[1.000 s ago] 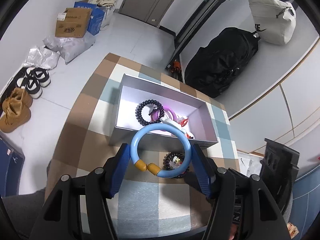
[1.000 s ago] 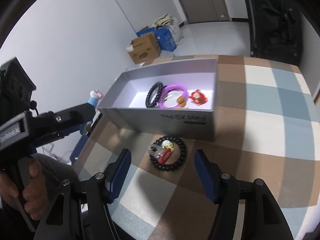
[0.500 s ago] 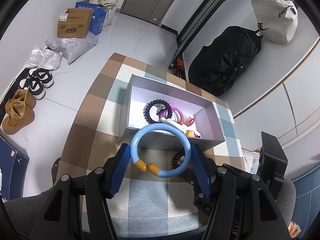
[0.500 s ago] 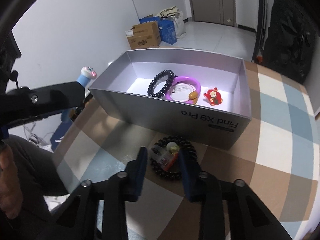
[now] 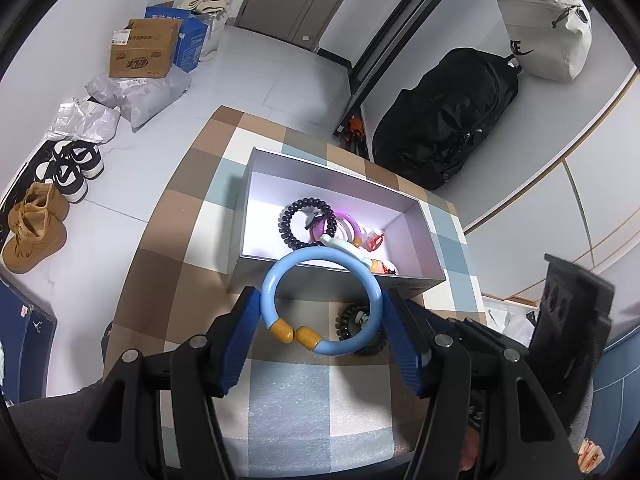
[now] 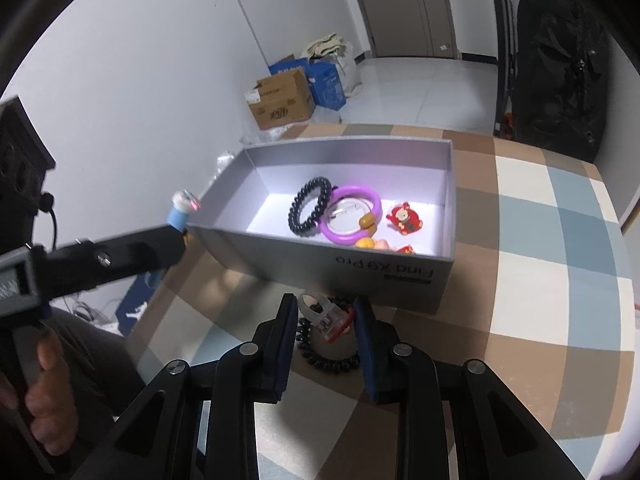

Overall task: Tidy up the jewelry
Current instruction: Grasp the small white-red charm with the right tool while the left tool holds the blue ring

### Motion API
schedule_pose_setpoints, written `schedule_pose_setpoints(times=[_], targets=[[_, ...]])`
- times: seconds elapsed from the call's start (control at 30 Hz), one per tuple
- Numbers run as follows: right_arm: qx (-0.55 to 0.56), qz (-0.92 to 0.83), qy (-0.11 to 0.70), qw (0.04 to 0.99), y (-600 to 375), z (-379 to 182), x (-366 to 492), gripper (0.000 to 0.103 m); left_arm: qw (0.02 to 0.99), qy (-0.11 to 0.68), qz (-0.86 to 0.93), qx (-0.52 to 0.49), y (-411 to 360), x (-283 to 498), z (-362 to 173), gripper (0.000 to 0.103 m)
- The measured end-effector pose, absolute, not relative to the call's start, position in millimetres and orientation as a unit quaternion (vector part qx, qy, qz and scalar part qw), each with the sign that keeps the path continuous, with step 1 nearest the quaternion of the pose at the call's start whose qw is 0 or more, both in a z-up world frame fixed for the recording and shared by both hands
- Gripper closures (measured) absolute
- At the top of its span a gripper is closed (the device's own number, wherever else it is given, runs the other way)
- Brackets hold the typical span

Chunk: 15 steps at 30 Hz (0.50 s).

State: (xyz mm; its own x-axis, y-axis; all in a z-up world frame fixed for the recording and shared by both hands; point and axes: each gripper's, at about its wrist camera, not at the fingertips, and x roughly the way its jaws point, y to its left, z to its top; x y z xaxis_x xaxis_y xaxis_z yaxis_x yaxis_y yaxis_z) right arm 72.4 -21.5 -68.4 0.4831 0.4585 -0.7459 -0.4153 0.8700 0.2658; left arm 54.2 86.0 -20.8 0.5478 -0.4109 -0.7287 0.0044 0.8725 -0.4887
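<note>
My left gripper (image 5: 322, 322) is shut on a light blue bangle (image 5: 276, 280) with two yellow beads, held above the table just in front of the grey box (image 5: 256, 270). The box (image 6: 400, 276) holds a black bead bracelet (image 6: 308, 206), a purple bangle (image 6: 352, 216) and red charms (image 6: 405, 218). My right gripper (image 6: 326, 326) is closed around a black bead bracelet with charms (image 6: 328, 320) lying on the checked cloth (image 6: 540, 280) in front of the box. That bracelet also shows in the left wrist view (image 5: 348, 320), partly hidden by the bangle.
The left gripper's arm (image 6: 108, 256) crosses the right wrist view at the left. Cardboard boxes (image 5: 146, 50), shoes (image 5: 36, 224) and plastic bags lie on the floor to the left. A black backpack (image 5: 448, 120) leans against the far wall.
My right gripper moved in over the black charm bracelet and closed from wide open onto it. My left gripper kept the blue bangle and rose slightly, shifting toward the box.
</note>
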Motion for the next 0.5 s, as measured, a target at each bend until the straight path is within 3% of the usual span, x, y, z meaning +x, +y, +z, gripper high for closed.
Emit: schedule_pose_setpoints(times=[0.5], targets=[[0.09, 0.269, 0.371, 0.884, -48, -13, 79, 0.076, 0.872, 0.421, -0.123, -0.218, 75, 61, -7, 0.046]])
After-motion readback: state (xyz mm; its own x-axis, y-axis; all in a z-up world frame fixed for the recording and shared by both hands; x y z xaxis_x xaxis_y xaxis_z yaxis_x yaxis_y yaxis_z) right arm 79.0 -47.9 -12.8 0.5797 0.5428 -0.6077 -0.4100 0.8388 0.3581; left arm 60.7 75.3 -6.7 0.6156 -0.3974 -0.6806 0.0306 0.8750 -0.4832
